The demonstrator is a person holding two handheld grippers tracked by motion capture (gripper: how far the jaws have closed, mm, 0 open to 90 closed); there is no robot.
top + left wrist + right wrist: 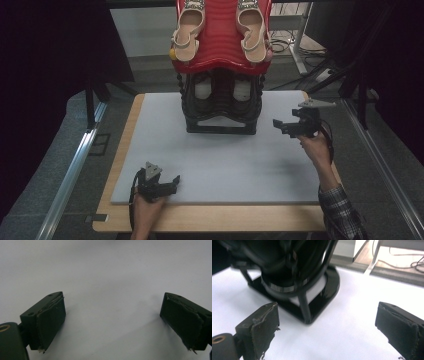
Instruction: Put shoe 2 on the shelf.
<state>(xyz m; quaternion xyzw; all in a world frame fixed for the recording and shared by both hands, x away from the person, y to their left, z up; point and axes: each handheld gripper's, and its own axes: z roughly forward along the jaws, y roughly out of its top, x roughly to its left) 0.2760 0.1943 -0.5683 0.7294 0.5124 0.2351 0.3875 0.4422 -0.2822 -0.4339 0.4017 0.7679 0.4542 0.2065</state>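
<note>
Up top, shoe rack (220, 95) holds beige sandals (189, 30); dark shoes (222, 90) below.

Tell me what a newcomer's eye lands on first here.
The glossy red top shelf of a black shoe rack at the table's far middle, carrying two beige flat shoes. Then the right gripper, jaws open, beside the rack, and the left gripper, also open, over the grey mat.

Left tool (112, 322): jaws spread wide, dark pads (51, 326) worn at edges, nothing between them; bare grey-white counter (112, 272) just beneath.
</note>
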